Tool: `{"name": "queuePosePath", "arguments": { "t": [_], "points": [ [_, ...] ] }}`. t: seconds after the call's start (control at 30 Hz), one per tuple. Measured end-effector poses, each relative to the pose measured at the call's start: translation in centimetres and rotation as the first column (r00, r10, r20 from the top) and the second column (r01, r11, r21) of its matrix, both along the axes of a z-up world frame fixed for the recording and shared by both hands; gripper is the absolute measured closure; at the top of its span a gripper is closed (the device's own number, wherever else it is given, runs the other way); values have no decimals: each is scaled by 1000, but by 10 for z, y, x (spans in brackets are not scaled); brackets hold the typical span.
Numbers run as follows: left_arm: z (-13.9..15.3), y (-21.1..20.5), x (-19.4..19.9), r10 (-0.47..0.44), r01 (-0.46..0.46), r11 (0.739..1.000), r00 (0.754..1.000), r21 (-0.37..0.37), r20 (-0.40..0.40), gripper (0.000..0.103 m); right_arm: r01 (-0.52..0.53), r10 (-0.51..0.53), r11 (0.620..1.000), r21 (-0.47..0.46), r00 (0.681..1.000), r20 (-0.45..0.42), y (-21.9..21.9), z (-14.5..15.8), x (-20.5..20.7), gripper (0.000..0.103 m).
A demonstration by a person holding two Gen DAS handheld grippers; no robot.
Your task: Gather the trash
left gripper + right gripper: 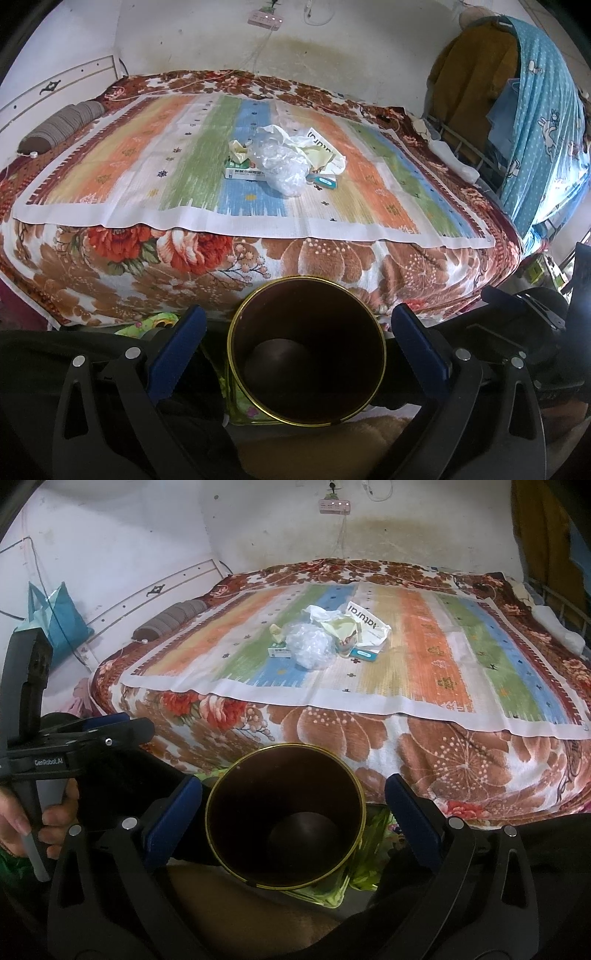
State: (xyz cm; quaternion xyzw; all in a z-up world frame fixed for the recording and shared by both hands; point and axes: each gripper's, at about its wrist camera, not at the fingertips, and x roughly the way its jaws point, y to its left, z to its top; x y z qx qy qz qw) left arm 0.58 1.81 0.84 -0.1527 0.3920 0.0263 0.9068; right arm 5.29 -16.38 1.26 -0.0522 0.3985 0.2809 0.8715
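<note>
Striped pastel mat [177, 173], brown floral blanket [314, 258], gold-rimmed bin [306, 354]

One bin [306, 354] – two boxes [242, 172] – one striped mat [147, 166]

Bin [306, 354] glossy, brass-rimmed; blanket [332, 266] plush; bag [284, 166] crinkled plastic.

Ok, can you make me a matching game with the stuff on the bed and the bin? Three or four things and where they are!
Things:
1. bin
2. crumpled clear plastic bag
3. paper marked "natural"
4. striped roll pillow

Places or states:
A. at the far left end of the bed, near the headboard
B. in the middle of the trash pile on the striped mat
C. at the back right of the trash pile
D. standing open and empty in front of the bed

Pairs: 1-D, 2-B, 3-C, 4-A
</note>
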Motion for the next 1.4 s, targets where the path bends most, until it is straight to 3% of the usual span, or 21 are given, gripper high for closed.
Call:
{"name": "queuePosePath", "arguments": {
  "t": [0.63, 1.07, 1.4],
  "points": [
    [7, -1, 5, -17, 17, 1000, 1000, 10, 17, 6, -21, 20, 1000, 5, 999, 30, 4, 5, 5, 9],
    [25, 24, 40, 25, -25, 1000, 1000, 11, 16, 6, -41, 40, 999, 11, 998, 55, 13, 18, 35, 9],
    [35, 38, 78, 45, -44, 992, 999, 114, -6, 6, -53, 56, 998, -27, 992, 115, 26, 34, 65, 9]
  ]
}}
